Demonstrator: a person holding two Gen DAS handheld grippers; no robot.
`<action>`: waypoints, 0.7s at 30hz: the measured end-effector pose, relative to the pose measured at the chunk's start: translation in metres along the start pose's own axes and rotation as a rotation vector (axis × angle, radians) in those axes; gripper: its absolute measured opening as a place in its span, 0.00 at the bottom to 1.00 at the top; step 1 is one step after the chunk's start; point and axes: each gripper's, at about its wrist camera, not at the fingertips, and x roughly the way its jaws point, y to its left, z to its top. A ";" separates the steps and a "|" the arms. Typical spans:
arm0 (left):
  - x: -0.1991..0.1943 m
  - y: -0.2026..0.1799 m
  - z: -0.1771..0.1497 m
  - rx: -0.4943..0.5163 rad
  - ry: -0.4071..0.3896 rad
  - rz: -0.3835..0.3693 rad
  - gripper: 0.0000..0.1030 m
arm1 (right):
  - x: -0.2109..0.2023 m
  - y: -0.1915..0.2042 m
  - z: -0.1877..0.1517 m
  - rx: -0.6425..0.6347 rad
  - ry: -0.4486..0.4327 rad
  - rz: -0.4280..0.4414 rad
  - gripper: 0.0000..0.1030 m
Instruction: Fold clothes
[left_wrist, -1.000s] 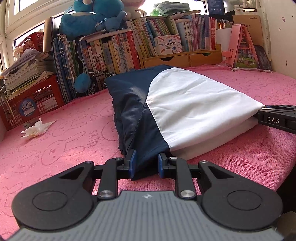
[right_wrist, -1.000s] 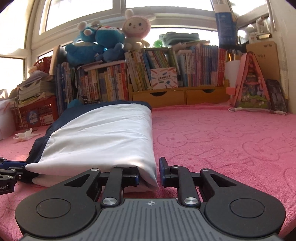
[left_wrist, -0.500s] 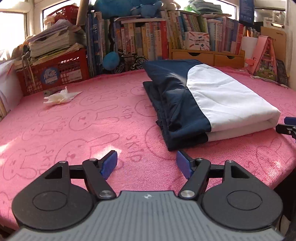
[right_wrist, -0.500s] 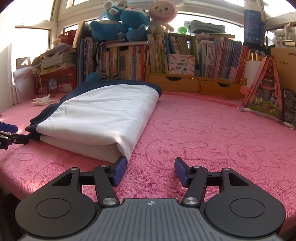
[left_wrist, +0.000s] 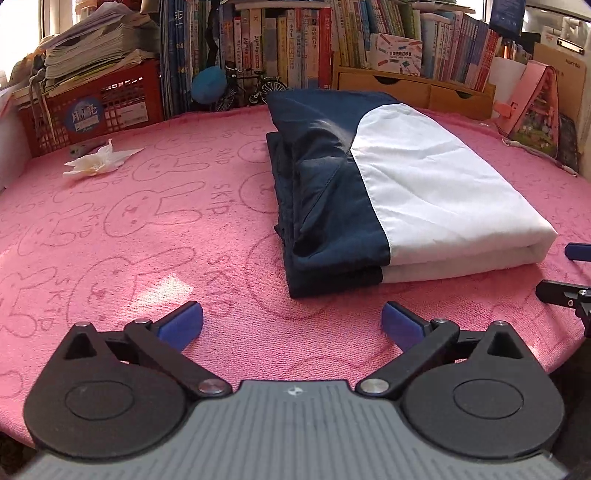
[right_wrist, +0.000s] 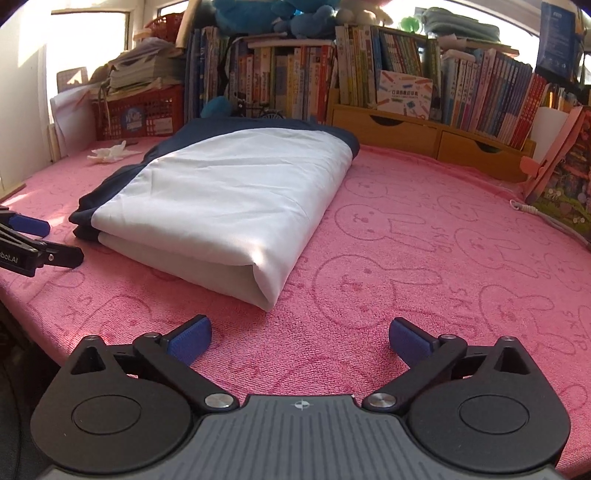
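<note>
A navy and white garment (left_wrist: 388, 192) lies folded into a thick rectangle on the pink rabbit-print towel (left_wrist: 147, 229). In the right wrist view the same garment (right_wrist: 229, 199) shows mostly its white side. My left gripper (left_wrist: 291, 325) is open, just short of the garment's near navy corner and not touching it. My right gripper (right_wrist: 300, 338) is open too, a little back from the near white corner. The left gripper's fingers (right_wrist: 29, 227) show at the left edge of the right wrist view. The right gripper's fingers (left_wrist: 576, 251) show at the right edge of the left wrist view.
A crumpled white tissue (left_wrist: 98, 162) lies far left on the towel. A red crate (left_wrist: 96, 110) with stacked papers, rows of books (left_wrist: 280, 51) and wooden drawers (left_wrist: 410, 86) line the back. A pink house-shaped bag (left_wrist: 535, 110) stands at the right. The table edge is close below both grippers.
Both grippers let go of the garment's near corners, opened wide and drew back and up from it. The folded garment stays where it lay.
</note>
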 end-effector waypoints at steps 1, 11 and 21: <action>0.001 0.000 0.001 0.000 0.003 0.002 1.00 | 0.000 -0.001 0.000 0.003 0.000 0.002 1.00; 0.005 -0.003 0.009 -0.027 0.037 0.028 1.00 | 0.003 -0.005 -0.001 0.024 -0.008 0.021 1.00; 0.011 -0.003 0.016 -0.046 0.039 0.047 1.00 | 0.005 -0.004 0.001 0.018 -0.008 0.020 1.00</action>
